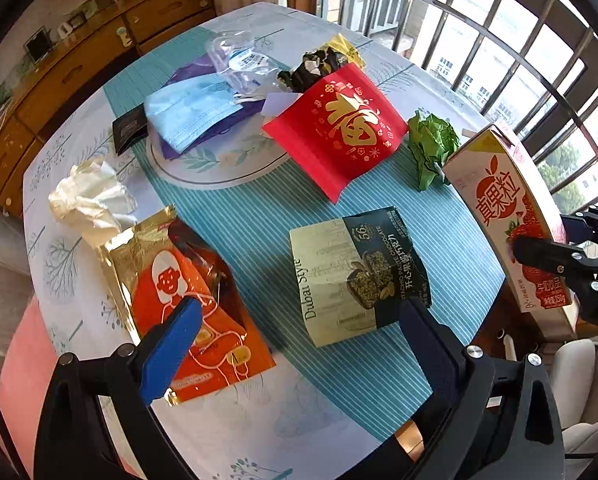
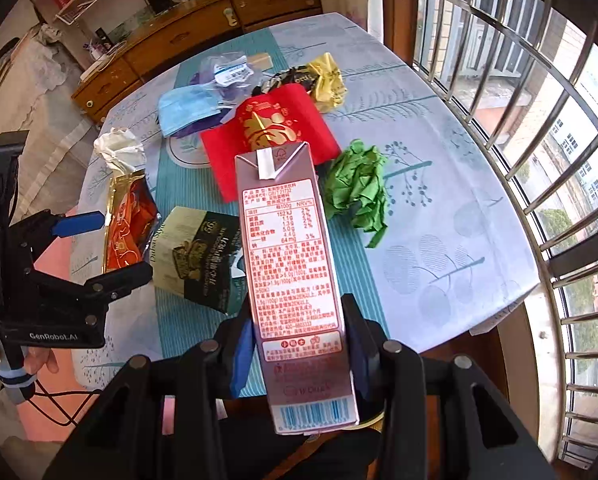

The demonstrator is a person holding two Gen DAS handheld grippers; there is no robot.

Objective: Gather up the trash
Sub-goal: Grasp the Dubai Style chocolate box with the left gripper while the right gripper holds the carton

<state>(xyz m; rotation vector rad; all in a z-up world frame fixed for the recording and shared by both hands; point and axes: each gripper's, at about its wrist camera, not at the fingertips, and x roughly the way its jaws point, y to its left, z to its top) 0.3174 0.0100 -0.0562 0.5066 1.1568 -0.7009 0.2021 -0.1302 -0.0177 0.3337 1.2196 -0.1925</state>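
My right gripper (image 2: 299,356) is shut on a pink drink carton (image 2: 291,264), gripping its lower part and holding it above the table. In the left wrist view the same carton (image 1: 503,204) hangs at the right edge in that gripper (image 1: 547,236). My left gripper (image 1: 299,332) is open and empty, hovering over an orange-gold snack bag (image 1: 187,288) and a Dubai Style chocolate wrapper (image 1: 359,272). From the right wrist view, the left gripper (image 2: 107,248) is at the left. A red pouch (image 1: 335,128), crumpled green paper (image 1: 431,148), a blue mask (image 1: 191,112) and white tissue (image 1: 91,200) lie on the table (image 1: 259,208).
A clear plastic bag (image 1: 239,60), a black-gold wrapper (image 1: 319,64) and a small black packet (image 1: 129,128) lie toward the far side. A wooden cabinet (image 1: 79,64) stands behind the table and window bars (image 2: 539,160) run along its right. A hand (image 2: 39,360) holds the left gripper's handle.
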